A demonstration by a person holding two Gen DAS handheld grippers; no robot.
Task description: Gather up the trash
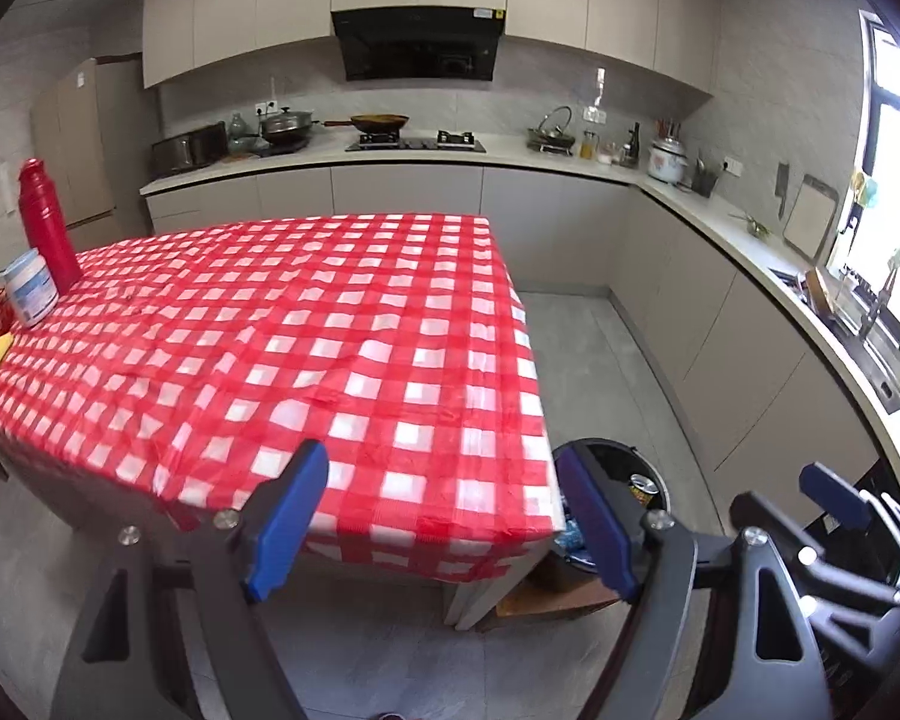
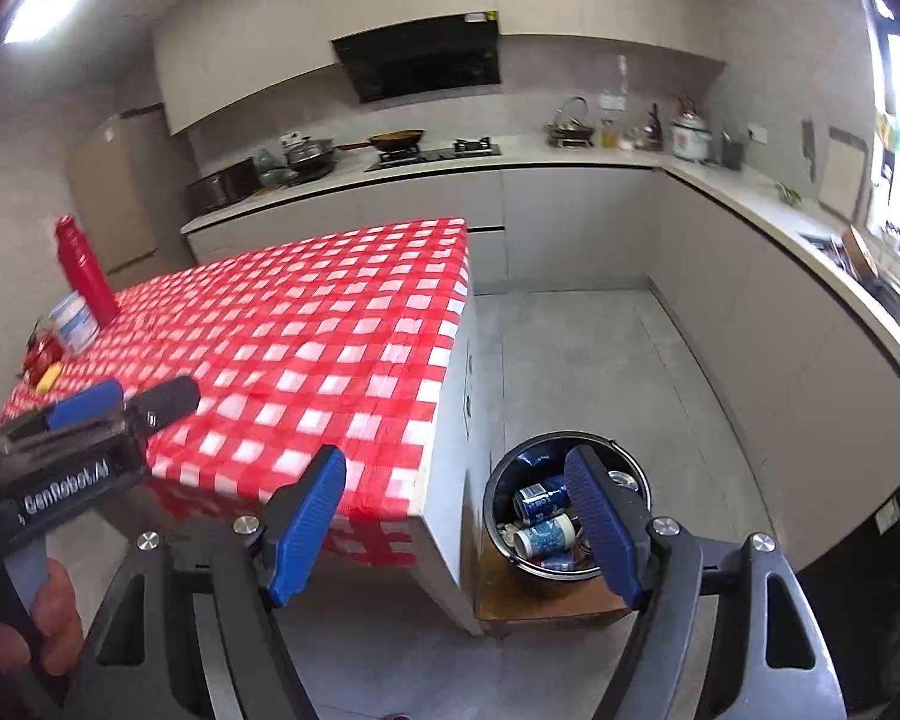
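**Both grippers empty above the bin**

The left gripper (image 1: 441,519) and right gripper (image 2: 456,525) both stand with jaws apart and nothing between the pads. The bin (image 2: 498,483) sits on the floor just beside the table (image 2: 330,324) corner, likely so that trash can drop straight off the edge. Cans (image 2: 543,531) already lie in it. The cloth looks cleared apart from a flask (image 1: 45,222), a tub (image 1: 30,288) and small items at the far left edge; whether any of those is trash cannot be told. Open floor (image 2: 570,360) runs between table and cabinets (image 2: 750,312), giving free room to swing. The table corner is the one edge to mind.
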